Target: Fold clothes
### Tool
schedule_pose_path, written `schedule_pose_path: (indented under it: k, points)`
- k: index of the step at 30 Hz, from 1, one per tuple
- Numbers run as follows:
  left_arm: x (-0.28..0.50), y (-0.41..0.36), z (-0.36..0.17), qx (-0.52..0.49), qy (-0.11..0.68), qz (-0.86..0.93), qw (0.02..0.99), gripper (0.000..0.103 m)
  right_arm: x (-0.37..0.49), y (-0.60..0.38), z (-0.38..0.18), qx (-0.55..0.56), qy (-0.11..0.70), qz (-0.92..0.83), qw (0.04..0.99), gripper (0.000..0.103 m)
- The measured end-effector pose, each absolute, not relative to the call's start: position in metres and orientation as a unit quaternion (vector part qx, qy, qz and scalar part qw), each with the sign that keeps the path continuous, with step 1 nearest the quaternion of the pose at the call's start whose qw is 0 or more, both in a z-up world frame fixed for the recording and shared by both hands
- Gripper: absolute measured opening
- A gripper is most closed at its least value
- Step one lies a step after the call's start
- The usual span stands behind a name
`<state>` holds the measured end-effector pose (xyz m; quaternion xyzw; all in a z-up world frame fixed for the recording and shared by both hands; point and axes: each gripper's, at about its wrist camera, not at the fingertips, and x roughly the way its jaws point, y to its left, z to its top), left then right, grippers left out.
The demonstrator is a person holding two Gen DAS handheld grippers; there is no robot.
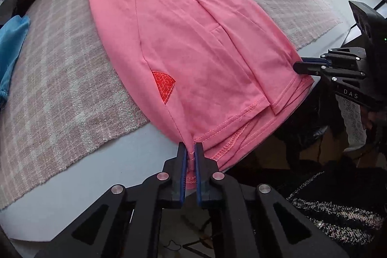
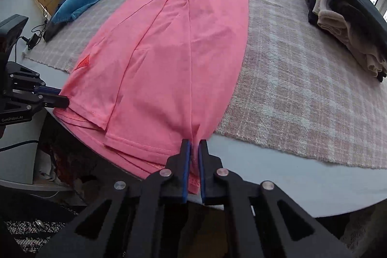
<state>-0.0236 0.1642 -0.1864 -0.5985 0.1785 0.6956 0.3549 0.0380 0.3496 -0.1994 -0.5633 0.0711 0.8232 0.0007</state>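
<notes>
Shirt [image 1: 183, 45], pink, lies flat on a checked cloth [image 1: 60, 79] with both sides folded inward, making a long narrow strip. In the left wrist view its long axis runs straight away from the jaws: hem nearest, collar at the far end toward the window. The left gripper [image 1: 191, 149] is clenched on the near left hem corner, fabric pinched between the blue pads. To the right of these jaws, the right gripper [image 1: 298, 67] bites the other hem corner. An orange patch [image 1: 163, 85] sits just beyond the left jaws.

In the right wrist view the shirt [image 2: 174, 59] again stretches directly ahead, collar farthest. The right gripper [image 2: 194, 145] is clamped on the right hem corner. Left of these jaws, the left gripper [image 2: 64, 100] holds its corner. Folded clothes [image 2: 343, 16] lie far right.
</notes>
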Motion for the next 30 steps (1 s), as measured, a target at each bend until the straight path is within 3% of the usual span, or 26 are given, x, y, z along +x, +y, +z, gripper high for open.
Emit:
schedule_pose_path:
  k: [8,13,17,18,19,20,24,30]
  points:
    - [-0.074,0.140,-0.143,-0.621,0.027,0.678,0.393,0.005,0.025,0.408,-0.175,-0.531,0.300,0.788,-0.084,0.005]
    - [-0.152,0.145,-0.105,-0.585,-0.010,0.703,0.404,0.005,-0.030,0.447,-0.133,-0.478,0.353,0.797,-0.114,0.005]
    - [-0.233,0.162,-0.111,-0.583,-0.004,0.720,0.376,0.010,-0.122,0.492,-0.122,-0.466,0.342,0.810,-0.097,0.007]
    - [-0.255,0.167,-0.115,-0.585,-0.004,0.722,0.369,0.024,-0.144,0.504,-0.126,-0.481,0.331,0.808,-0.081,0.016]
    - [-0.268,0.170,-0.127,-0.598,0.016,0.727,0.338,0.030,-0.164,0.514,-0.136,-0.520,0.322,0.789,-0.061,0.036]
    - [-0.282,0.174,-0.138,-0.609,0.036,0.730,0.307,0.031,-0.171,0.521,-0.142,-0.539,0.317,0.779,-0.053,0.039]
    - [-0.282,0.149,-0.141,-0.603,0.012,0.743,0.289,0.034,-0.163,0.531,-0.143,-0.529,0.293,0.793,-0.071,0.039]
    - [-0.247,0.145,-0.161,-0.622,0.035,0.727,0.289,0.036,-0.145,0.501,-0.175,-0.564,0.219,0.794,-0.065,0.039]
